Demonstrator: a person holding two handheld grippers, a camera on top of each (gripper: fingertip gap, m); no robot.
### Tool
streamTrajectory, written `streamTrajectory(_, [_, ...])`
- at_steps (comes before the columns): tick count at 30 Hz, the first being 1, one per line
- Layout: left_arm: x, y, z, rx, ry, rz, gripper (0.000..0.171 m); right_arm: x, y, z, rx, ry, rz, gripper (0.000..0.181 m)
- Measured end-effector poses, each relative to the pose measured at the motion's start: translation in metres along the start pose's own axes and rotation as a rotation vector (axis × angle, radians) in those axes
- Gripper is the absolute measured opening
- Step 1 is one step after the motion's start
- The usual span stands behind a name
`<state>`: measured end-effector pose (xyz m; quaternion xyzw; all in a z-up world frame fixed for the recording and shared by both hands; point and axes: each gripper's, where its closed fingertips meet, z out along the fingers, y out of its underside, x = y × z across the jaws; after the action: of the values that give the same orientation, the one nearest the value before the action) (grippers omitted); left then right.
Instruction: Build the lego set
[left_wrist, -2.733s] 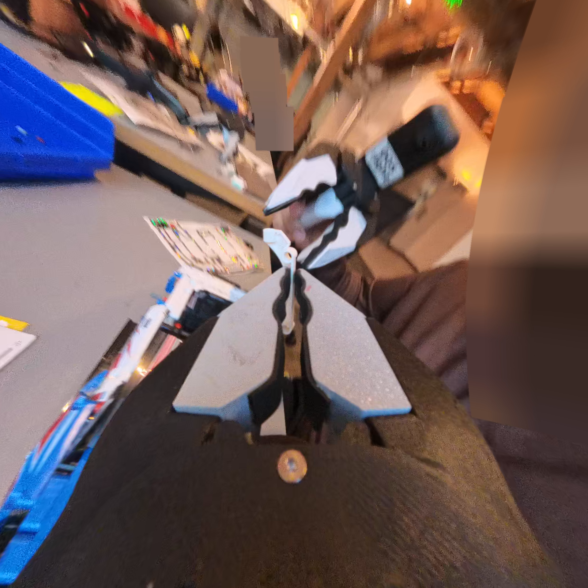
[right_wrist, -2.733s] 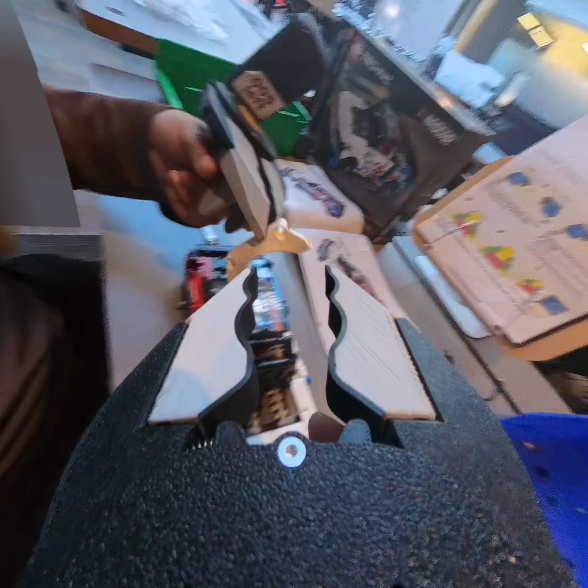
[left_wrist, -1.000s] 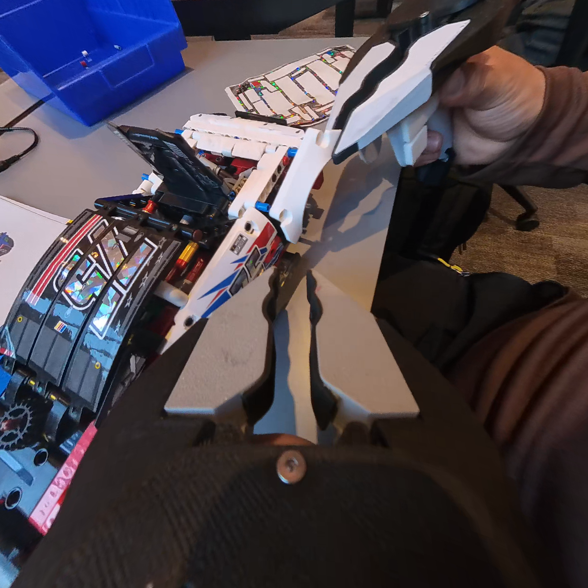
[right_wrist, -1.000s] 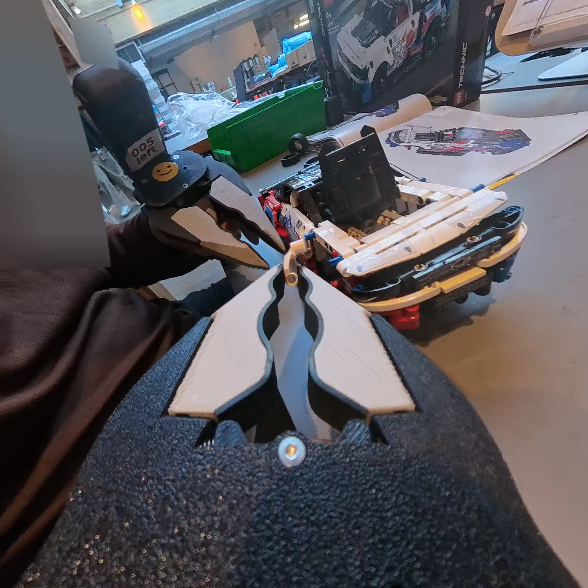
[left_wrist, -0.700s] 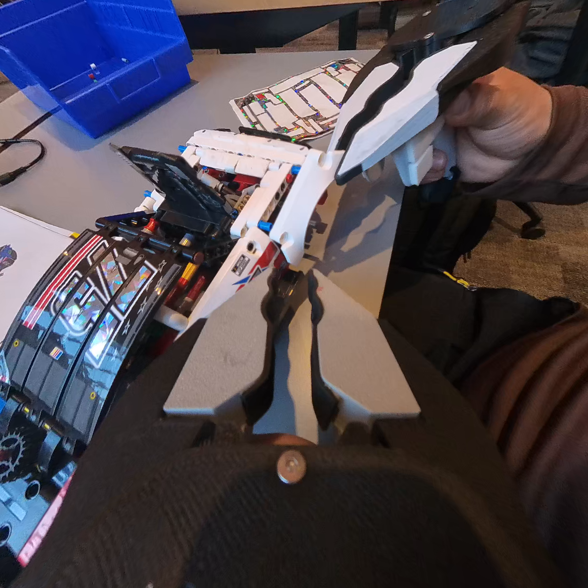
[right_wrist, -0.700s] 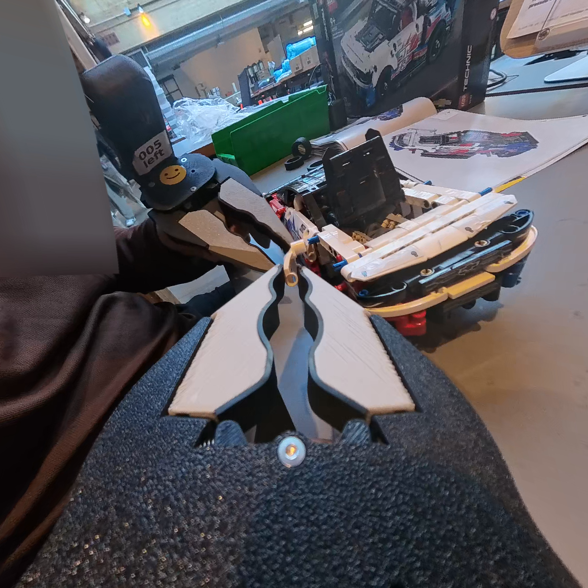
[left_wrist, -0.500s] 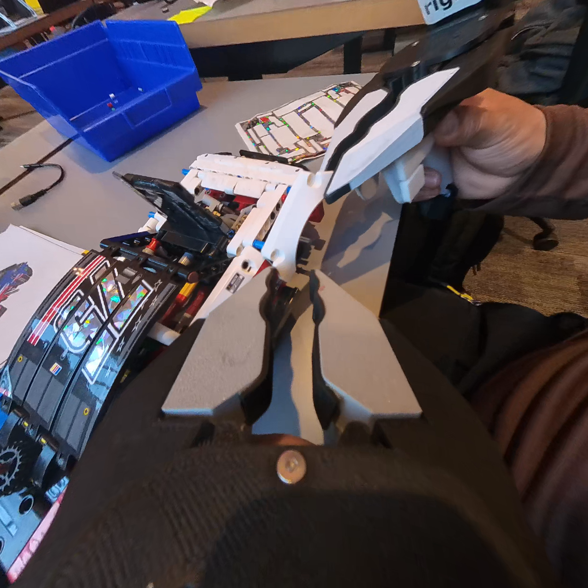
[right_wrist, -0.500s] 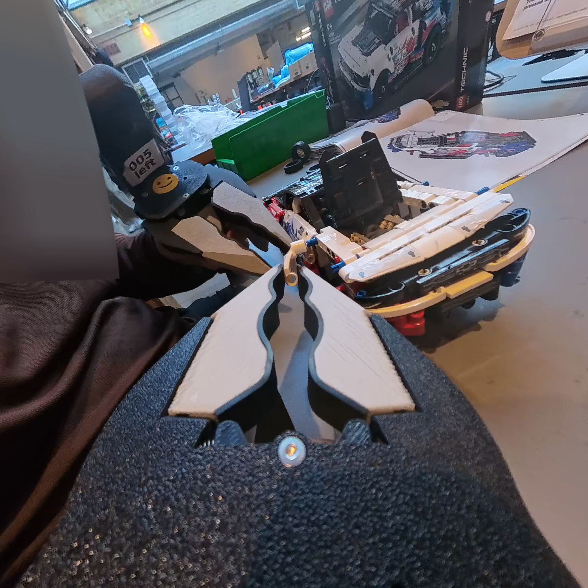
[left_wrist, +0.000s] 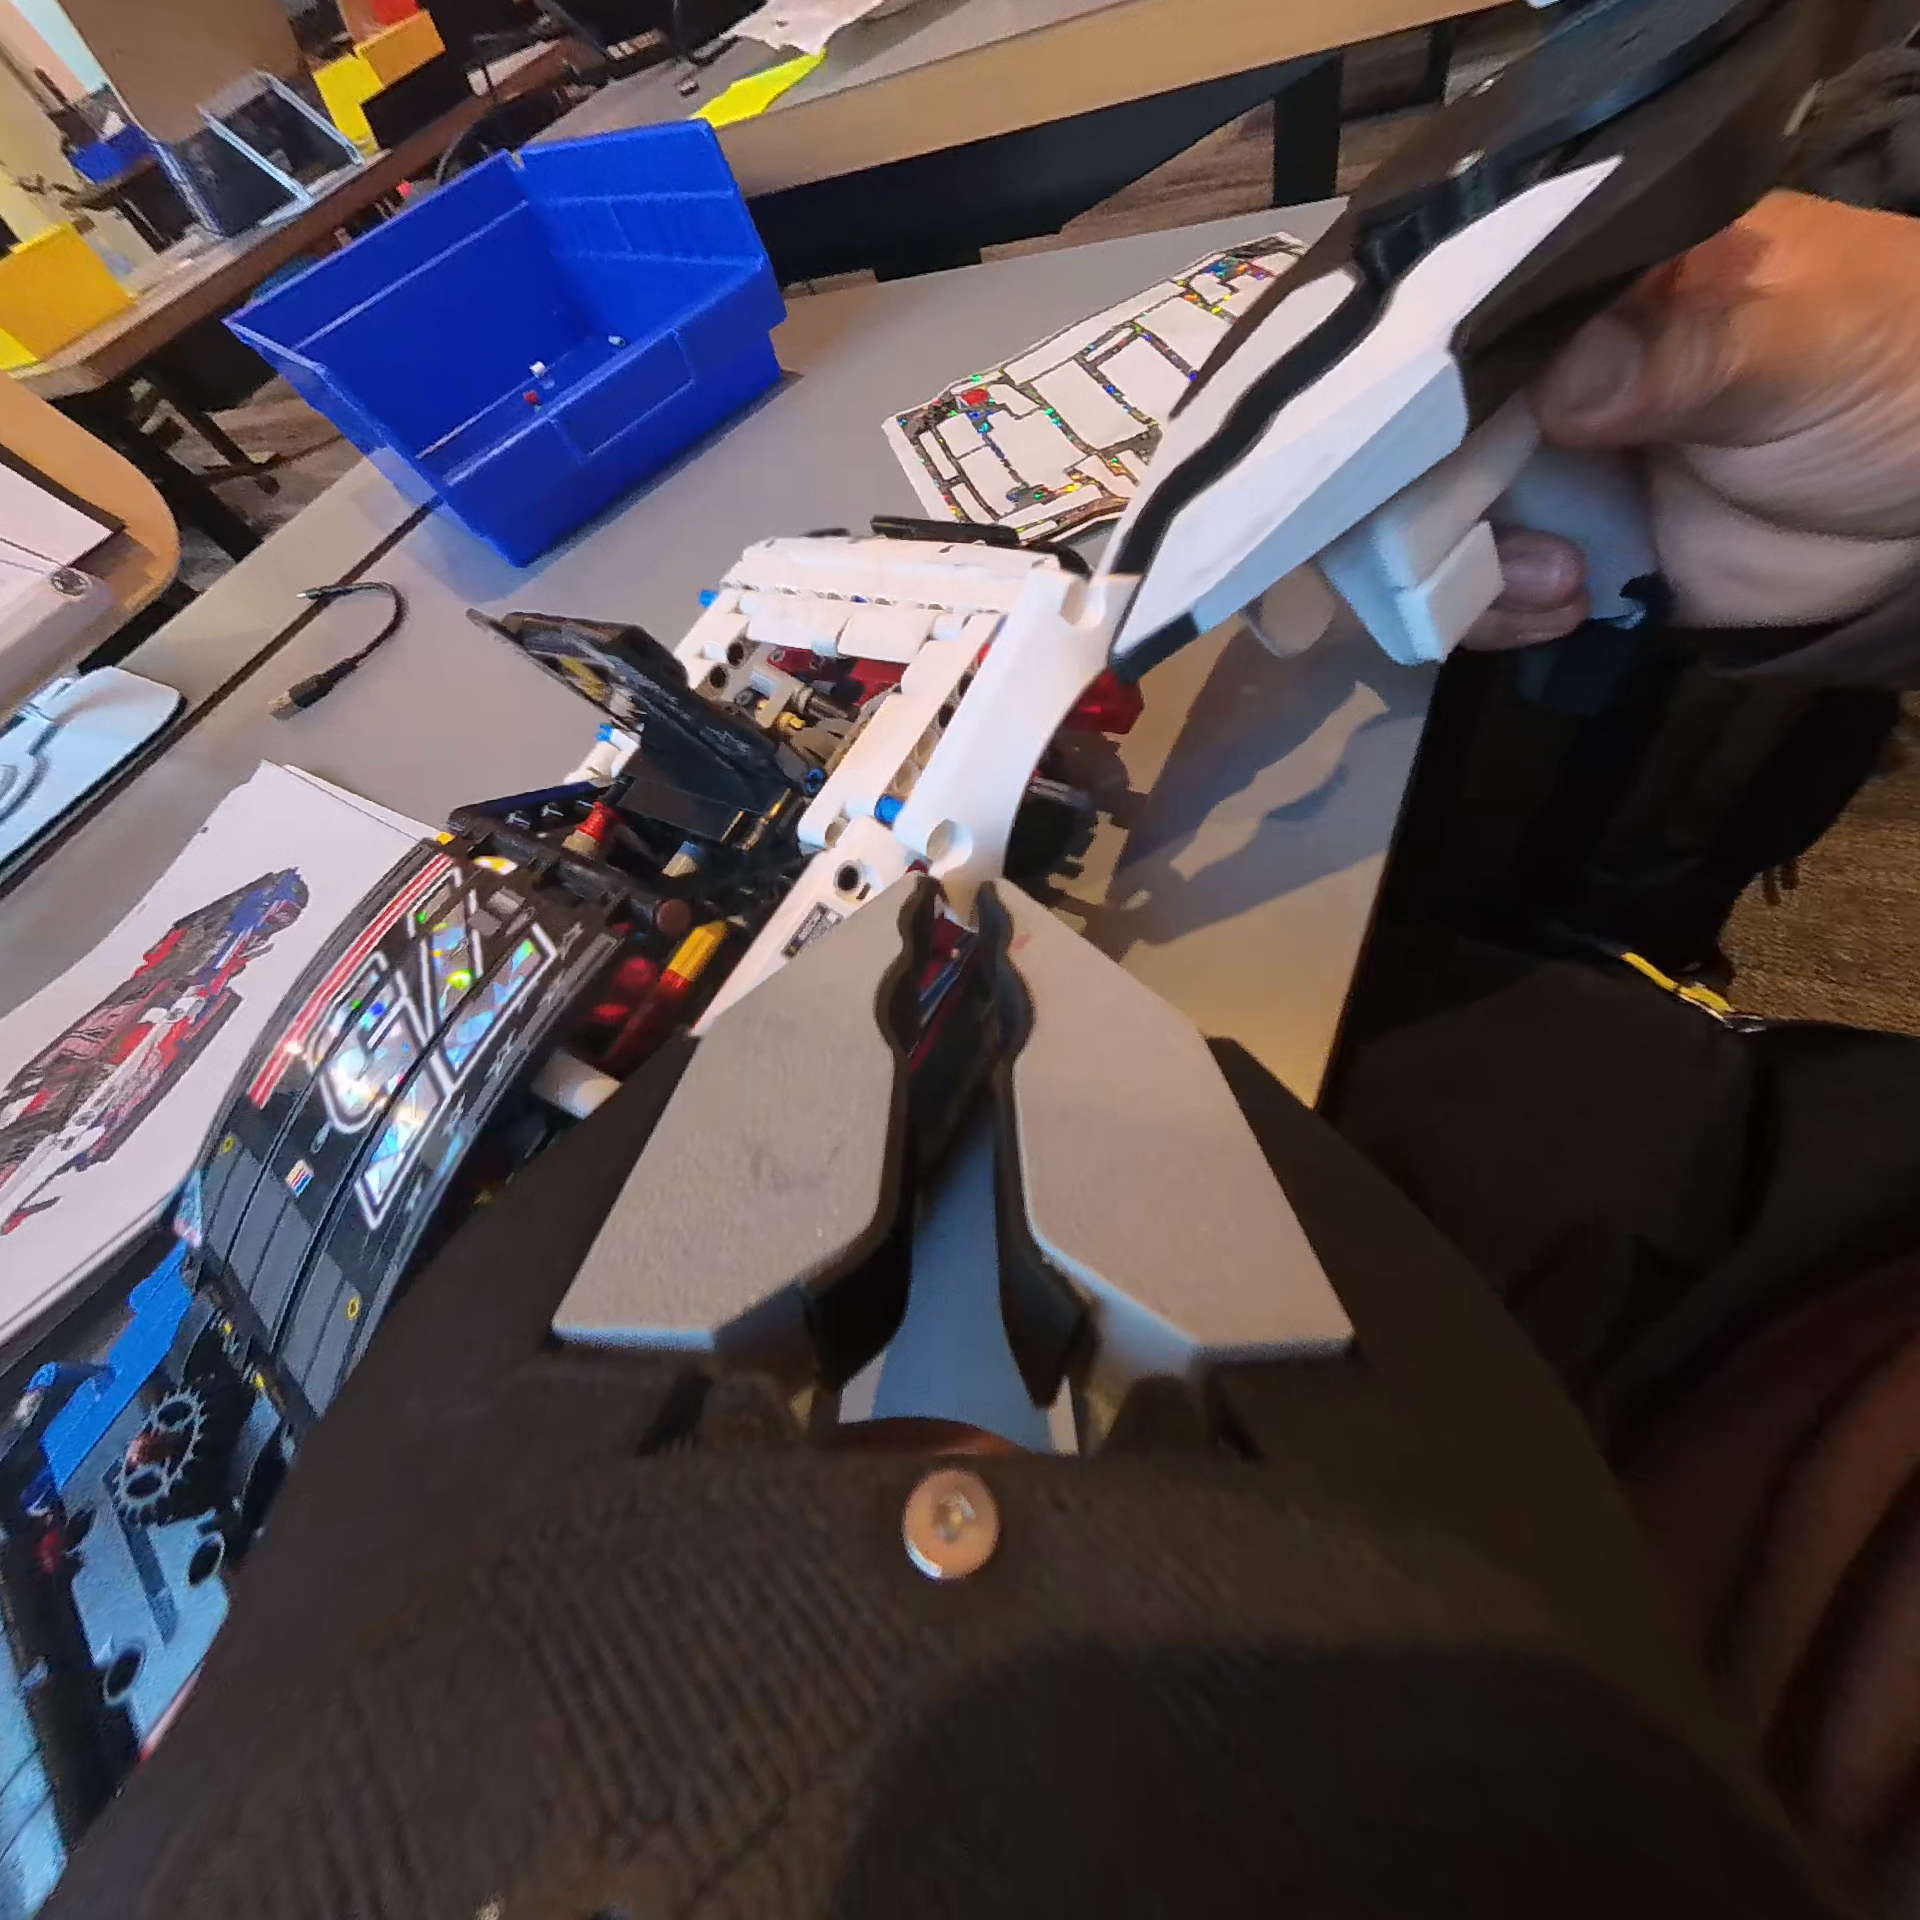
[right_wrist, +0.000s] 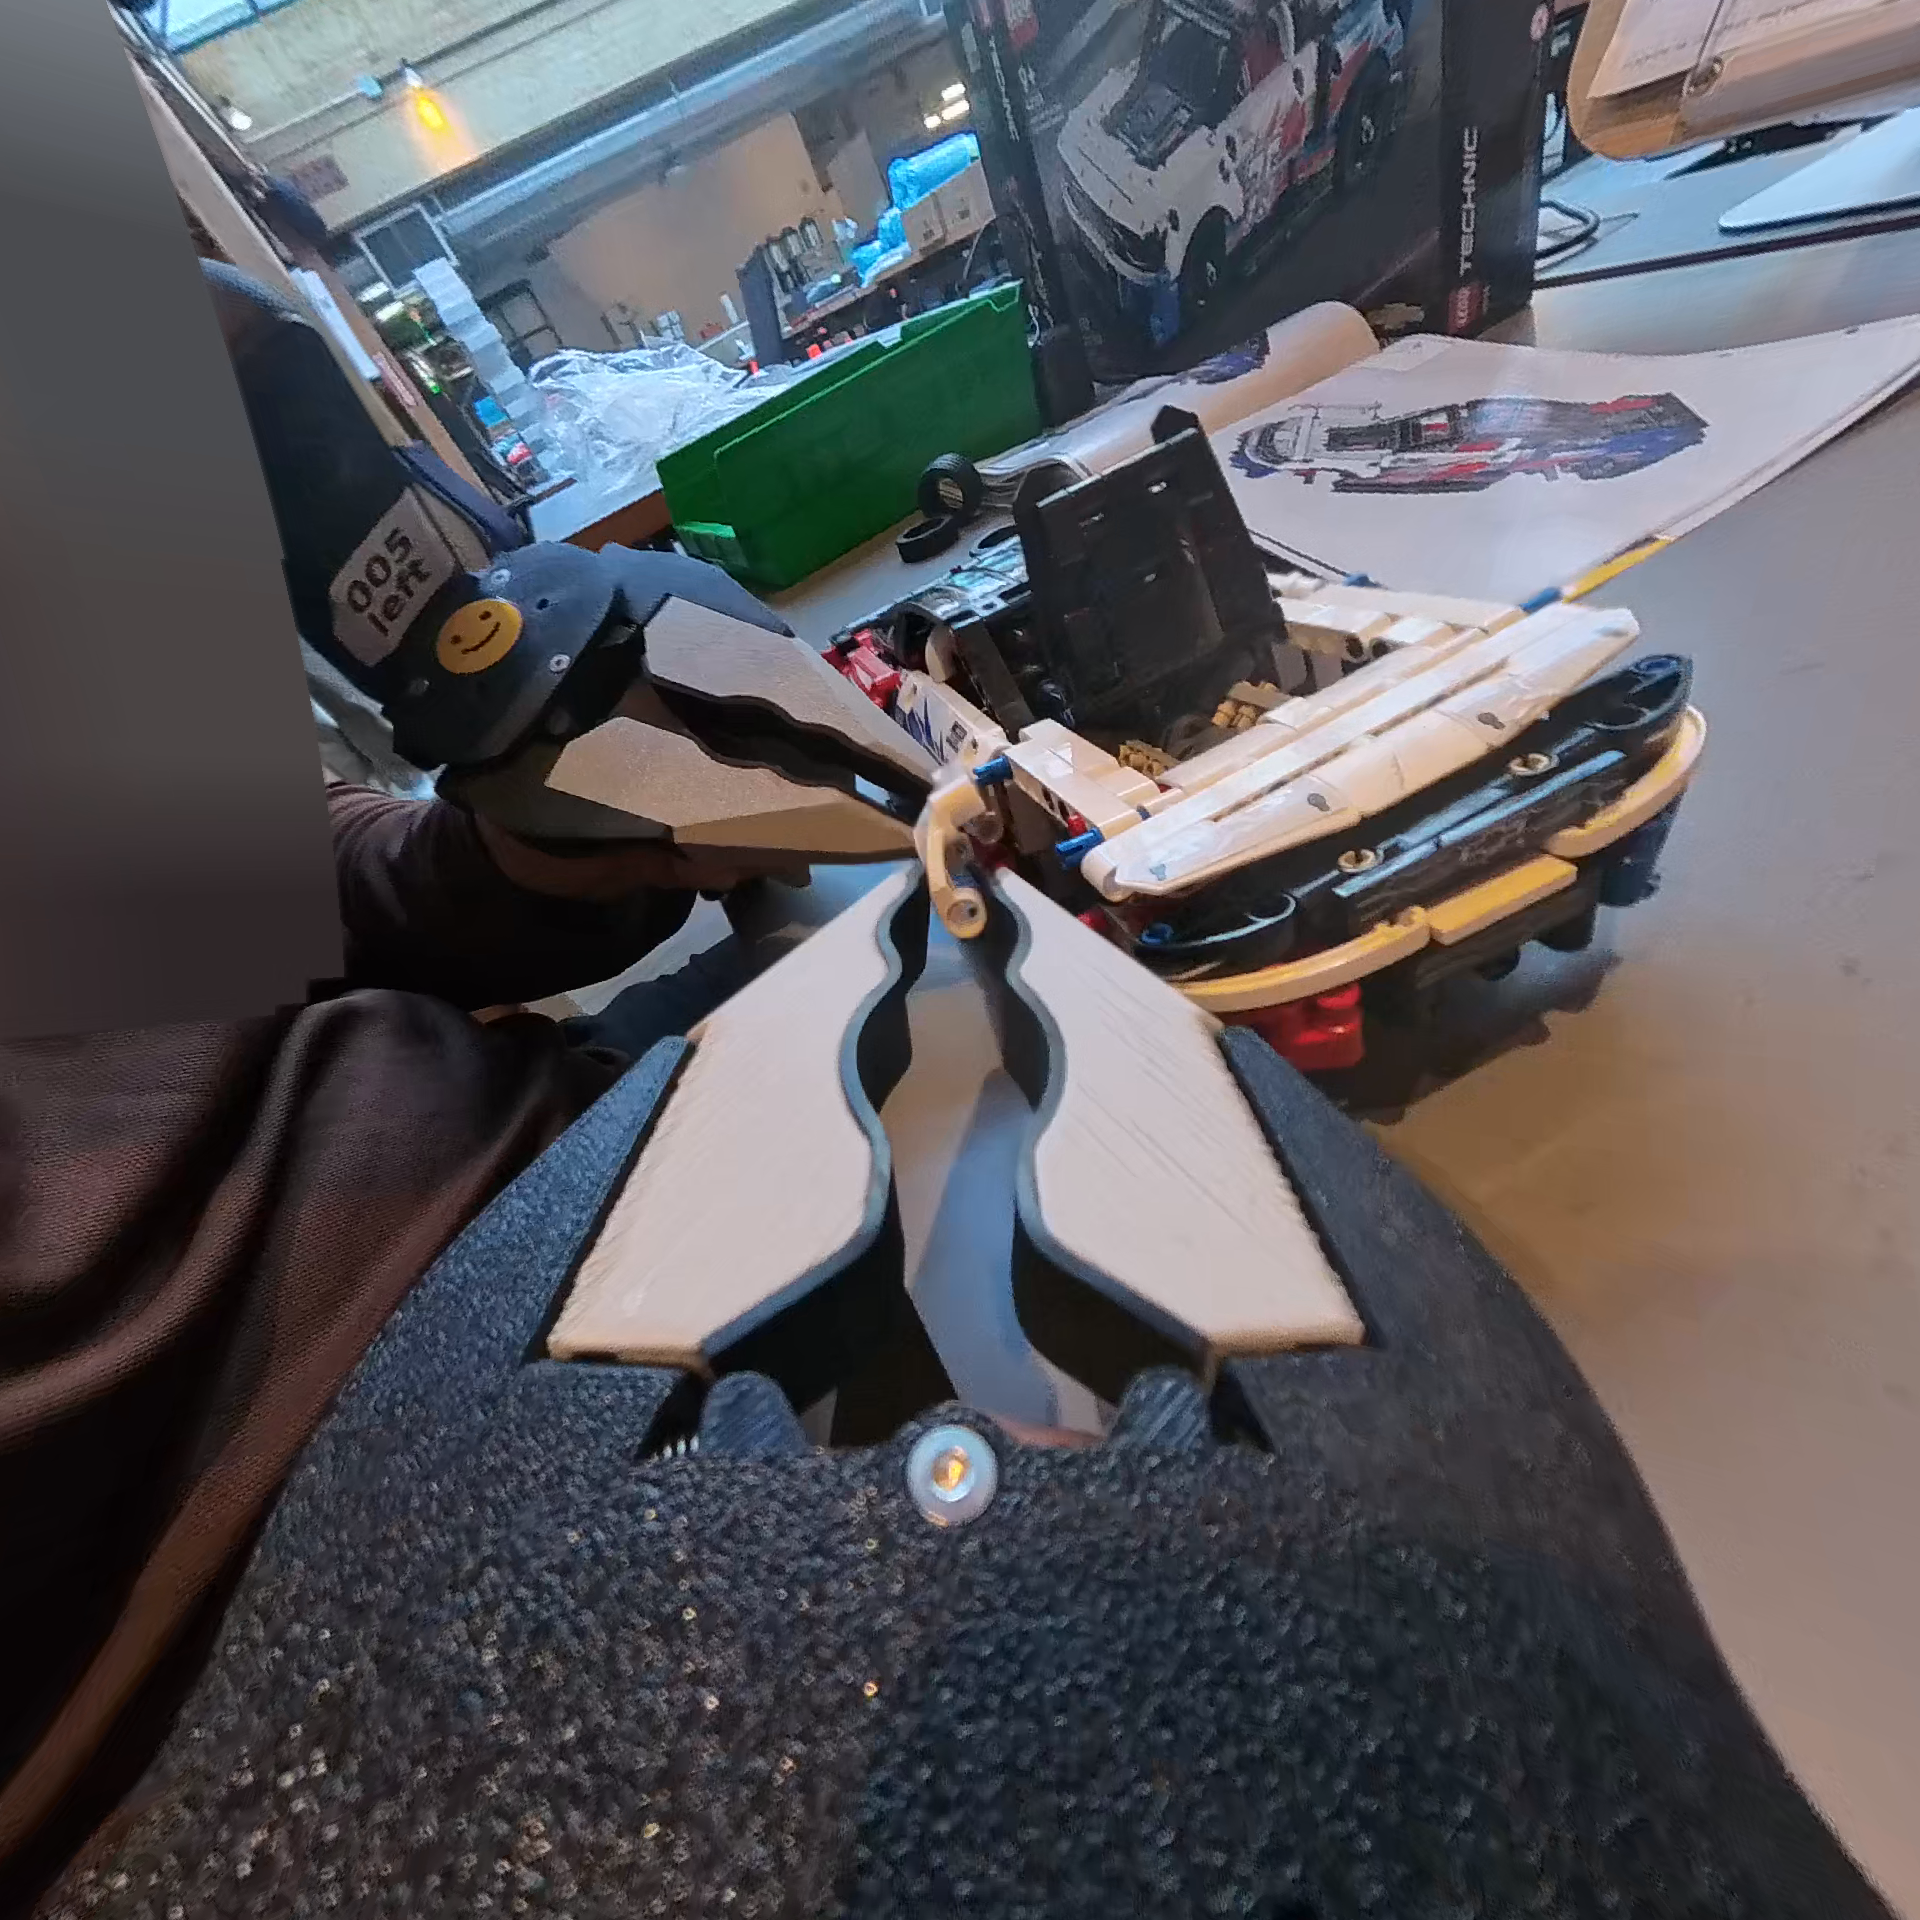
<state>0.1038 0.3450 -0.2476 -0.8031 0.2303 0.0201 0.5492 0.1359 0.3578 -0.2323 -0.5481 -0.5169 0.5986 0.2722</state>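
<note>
No longer passing the white curved piece (left_wrist: 997, 727) from claw to claw in mid-air as seconds ago: now clamped by its end in the right gripper (right_wrist: 961, 899), centre of the right wrist view, and laid against the near flank of the half-built Lego car (right_wrist: 1351, 748) on the grey table (right_wrist: 1714, 1039). Brought in close with the left gripper (left_wrist: 948, 899) as well, mid-frame in the left wrist view, jaws slightly parted, gripping nothing visible, tips at the car's white side. Probably means aligning and pressing the piece onto the blue pins (left_wrist: 889, 806) next, bracing the car meanwhile.
</note>
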Motion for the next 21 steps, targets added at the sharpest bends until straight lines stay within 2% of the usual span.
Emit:
streamTrajectory(1, [-0.001, -0.001, -0.001, 0.006, -0.003, -0.006, 0.005, 0.002, 0.001, 0.0, -0.008, 0.012, 0.007, 0.011])
streamTrajectory(11, [-0.003, -0.003, -0.004, 0.034, 0.001, -0.024, 0.005, 0.007, 0.008, 0.0, -0.022, 0.022, 0.082, 0.012])
streamTrajectory(15, [-0.003, -0.003, -0.006, 0.036, 0.008, -0.029, 0.011, 0.007, 0.012, 0.0, -0.001, -0.021, 0.151, 0.012])
streamTrajectory(21, [-0.009, 0.002, -0.015, 0.041, 0.006, -0.032, 0.011, 0.008, 0.011, -0.003, -0.029, -0.021, 0.124, 0.011])
